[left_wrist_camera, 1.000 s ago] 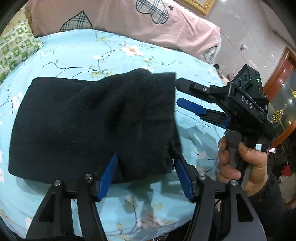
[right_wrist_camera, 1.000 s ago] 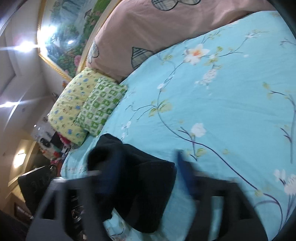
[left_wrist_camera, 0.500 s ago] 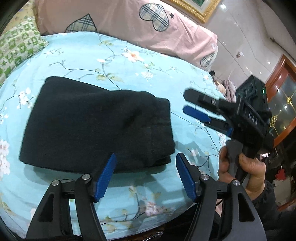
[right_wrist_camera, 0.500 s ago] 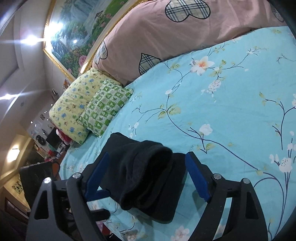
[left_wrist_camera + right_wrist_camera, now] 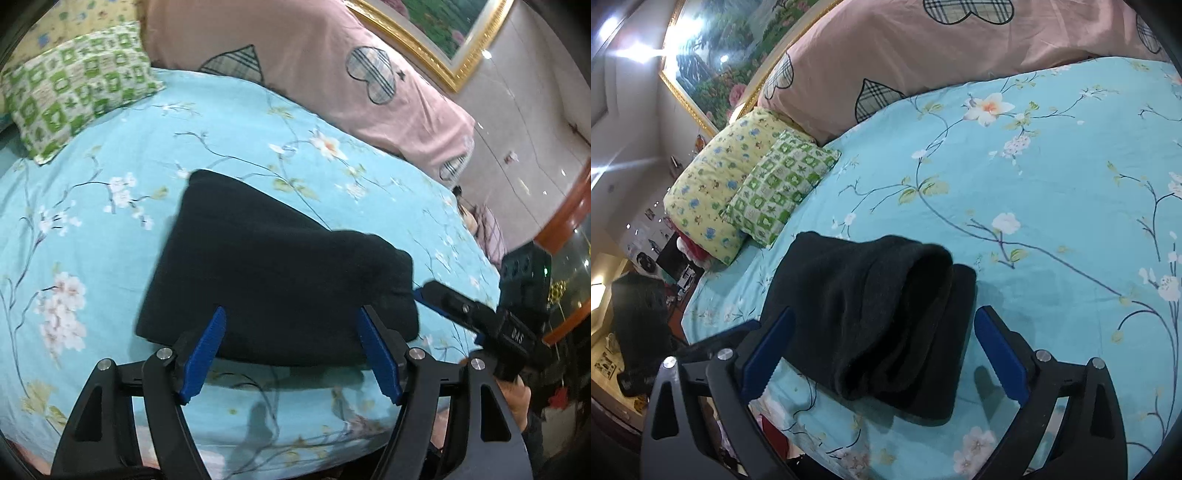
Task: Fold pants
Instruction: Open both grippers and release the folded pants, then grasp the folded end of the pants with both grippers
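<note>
Bedroom view from both cams: big bed (image 5: 110, 155) with a turquoise flower-print sheet, a pink duvet (image 5: 332, 74) with plaid hearts piled along the far side, and a gold-framed landscape painting (image 5: 716, 62) on the wall behind it. Over in the corner I've got a yellow pillow (image 5: 713, 188) and a green checkered pillow (image 5: 779, 184) resting against each other.

Black pants (image 5: 273, 284) are lying folded into a thick bundle near the front edge of the bed, top layer a bit rumpled and rounded.

My left gripper (image 5: 291, 354) sits just in front of the bundle, blue fingers (image 5: 201, 356) spread wide with nothing in them. Right gripper (image 5: 882, 354) is at the bundle's right end, its fingers (image 5: 1001, 356) also released and apart, not pinching any cloth.
</note>
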Action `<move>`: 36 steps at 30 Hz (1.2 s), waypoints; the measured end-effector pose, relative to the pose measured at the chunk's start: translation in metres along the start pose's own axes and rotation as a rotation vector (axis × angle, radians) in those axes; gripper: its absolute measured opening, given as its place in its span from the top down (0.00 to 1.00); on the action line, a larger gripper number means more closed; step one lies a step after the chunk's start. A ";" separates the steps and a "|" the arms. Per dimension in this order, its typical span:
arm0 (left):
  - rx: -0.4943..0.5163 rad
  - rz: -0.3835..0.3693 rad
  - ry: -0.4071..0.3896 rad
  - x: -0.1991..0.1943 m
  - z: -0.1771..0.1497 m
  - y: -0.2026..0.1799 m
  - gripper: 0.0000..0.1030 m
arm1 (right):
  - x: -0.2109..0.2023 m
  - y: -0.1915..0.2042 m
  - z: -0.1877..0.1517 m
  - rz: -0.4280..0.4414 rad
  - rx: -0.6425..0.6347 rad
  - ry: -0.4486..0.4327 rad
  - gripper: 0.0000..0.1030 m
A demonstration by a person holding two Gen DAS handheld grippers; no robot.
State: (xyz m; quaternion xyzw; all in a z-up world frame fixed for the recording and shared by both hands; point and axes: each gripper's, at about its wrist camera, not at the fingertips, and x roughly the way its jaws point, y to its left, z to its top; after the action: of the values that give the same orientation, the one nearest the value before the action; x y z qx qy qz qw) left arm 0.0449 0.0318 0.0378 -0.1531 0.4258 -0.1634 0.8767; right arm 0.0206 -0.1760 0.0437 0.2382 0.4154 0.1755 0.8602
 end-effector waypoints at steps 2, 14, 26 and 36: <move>-0.019 0.001 -0.006 -0.002 0.003 0.008 0.28 | 0.002 0.001 -0.002 -0.005 0.001 0.008 0.05; -0.098 0.023 -0.009 0.000 0.011 0.046 0.27 | 0.009 0.004 -0.006 -0.028 0.025 0.028 0.05; -0.145 0.024 0.026 0.014 0.020 0.075 0.26 | 0.018 -0.004 -0.012 -0.042 0.067 0.047 0.05; -0.165 -0.022 0.073 0.038 0.037 0.092 0.25 | 0.030 -0.012 -0.014 -0.035 0.094 0.070 0.05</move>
State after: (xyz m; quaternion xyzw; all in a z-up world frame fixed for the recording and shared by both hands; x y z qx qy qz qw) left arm 0.1115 0.1030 -0.0041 -0.2237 0.4678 -0.1430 0.8430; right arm 0.0286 -0.1669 0.0101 0.2649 0.4573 0.1489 0.8358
